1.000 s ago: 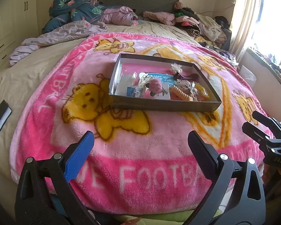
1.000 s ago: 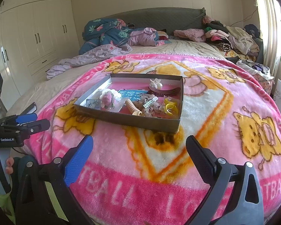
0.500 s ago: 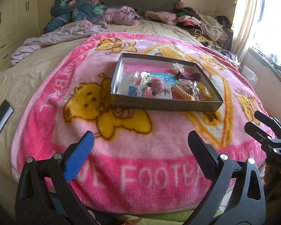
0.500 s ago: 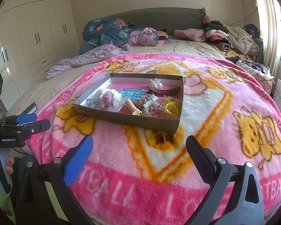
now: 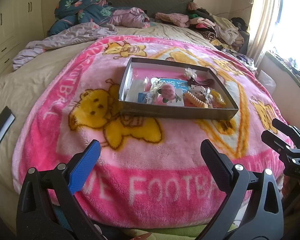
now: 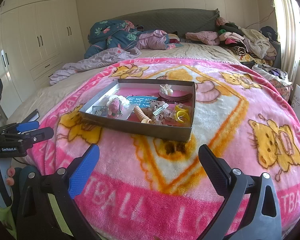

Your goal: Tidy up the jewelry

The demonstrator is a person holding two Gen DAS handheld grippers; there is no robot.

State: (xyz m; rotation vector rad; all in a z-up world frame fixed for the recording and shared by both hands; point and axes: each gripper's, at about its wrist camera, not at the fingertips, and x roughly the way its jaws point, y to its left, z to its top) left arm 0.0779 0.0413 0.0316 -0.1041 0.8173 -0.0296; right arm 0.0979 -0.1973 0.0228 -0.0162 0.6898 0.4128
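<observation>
A shallow dark box (image 5: 176,113) (image 6: 146,129) lies on a pink cartoon blanket (image 5: 130,160) (image 6: 230,140) on the bed. It holds mixed jewelry and hair pieces: a pink pompom (image 5: 168,92) (image 6: 114,106), a peach spiral hair tie (image 5: 194,100) (image 6: 142,113), a white flower clip (image 5: 190,72) (image 6: 166,89), a yellow piece (image 6: 182,113) and a silver clip (image 6: 160,109). My left gripper (image 5: 150,154) is open and empty, at the blanket's near edge, well short of the box. My right gripper (image 6: 149,158) is open and empty, also short of the box.
Piled clothes (image 6: 246,38) and a floral quilt (image 6: 112,34) lie at the head of the bed. White wardrobes (image 6: 36,40) stand left. A window (image 5: 290,16) is at the right. A dark book (image 5: 2,128) lies on the sheet at left.
The left gripper has tilted slightly, so the box sits a little lower and further right in its view. The right gripper has hardly moved.
</observation>
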